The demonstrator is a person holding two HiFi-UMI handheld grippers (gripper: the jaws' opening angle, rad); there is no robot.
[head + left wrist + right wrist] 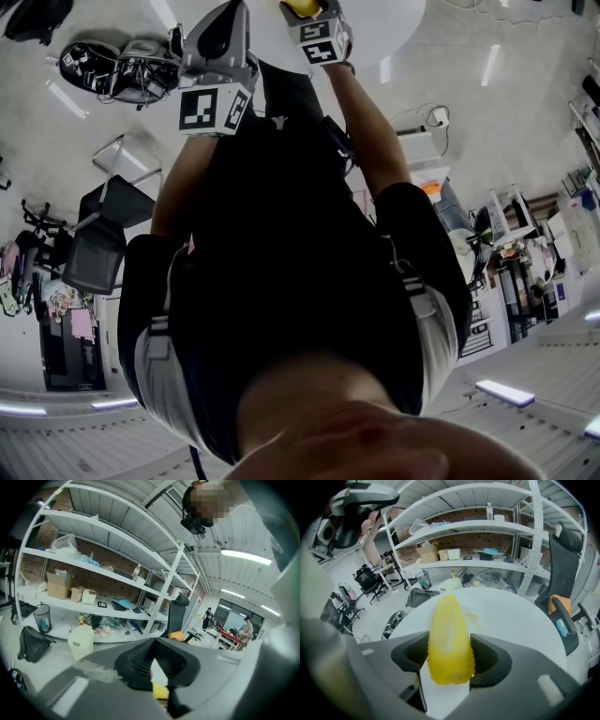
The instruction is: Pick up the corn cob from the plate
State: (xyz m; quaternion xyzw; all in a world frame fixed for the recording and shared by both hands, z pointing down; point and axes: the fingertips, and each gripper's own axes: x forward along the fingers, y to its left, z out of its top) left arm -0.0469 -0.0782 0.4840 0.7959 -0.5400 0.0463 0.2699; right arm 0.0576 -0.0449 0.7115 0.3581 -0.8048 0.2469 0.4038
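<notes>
The yellow corn cob (449, 639) stands tip-up between the pads of my right gripper (450, 651), which is shut on it. Below it lies the round white table (506, 616); no plate shows in any view. In the head view the right gripper (315, 15) is at the top edge with a bit of the corn cob (302, 7) showing above its marker cube. My left gripper (223, 33) hangs beside it to the left. In the left gripper view the left gripper (153, 643) has its fingertips together and holds nothing.
White metal shelving (487, 527) with boxes and clutter runs behind the table. A black office chair (567, 569) stands at the table's right, a pale bin (80, 641) and a black bag (32, 644) on the floor. Two people (244, 629) stand far off.
</notes>
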